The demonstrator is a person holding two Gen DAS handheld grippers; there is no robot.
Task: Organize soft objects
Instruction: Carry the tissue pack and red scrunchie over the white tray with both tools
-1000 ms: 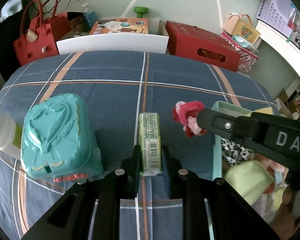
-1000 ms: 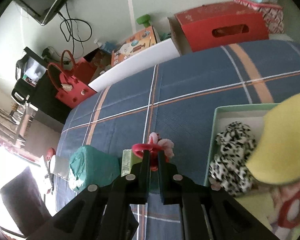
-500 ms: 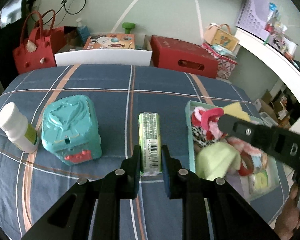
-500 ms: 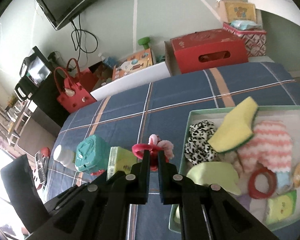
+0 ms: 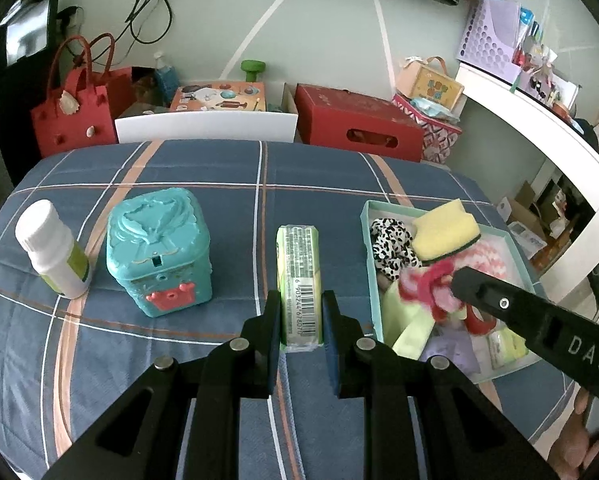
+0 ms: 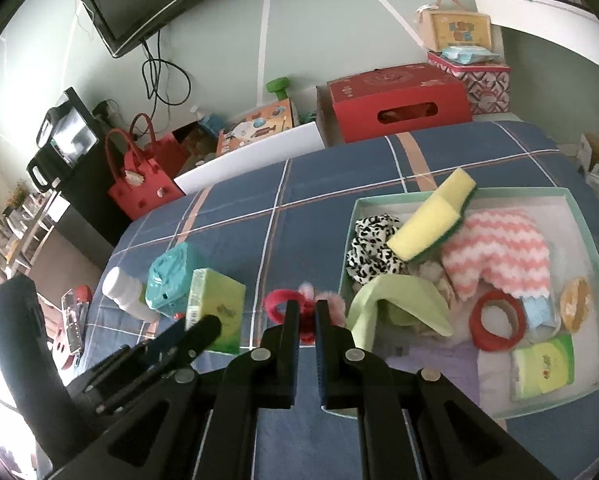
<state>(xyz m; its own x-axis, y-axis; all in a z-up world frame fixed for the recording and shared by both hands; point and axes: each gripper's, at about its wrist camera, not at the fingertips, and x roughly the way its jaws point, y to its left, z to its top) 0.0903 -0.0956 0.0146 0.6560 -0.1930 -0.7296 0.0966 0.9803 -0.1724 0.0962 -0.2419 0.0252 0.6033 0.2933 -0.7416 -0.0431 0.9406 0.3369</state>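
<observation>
You clamped the right hand-held gripper [image 6: 307, 314] on the pink scrunchie [image 6: 299, 304] for boxing; the left hand-held gripper [image 5: 301, 320] gripped the green pack [image 5: 299, 276]; the tray [image 6: 591, 248] lay right.

Green tissue pack [image 5: 300, 276], between the left gripper's jaws: barcode label on its near end, digits reading roughly "6 905244 678070". Fine print above it, too small to make out. Right gripper's black arm [image 5: 555, 326]: white letters "DAS", cut off at the frame edge.
</observation>
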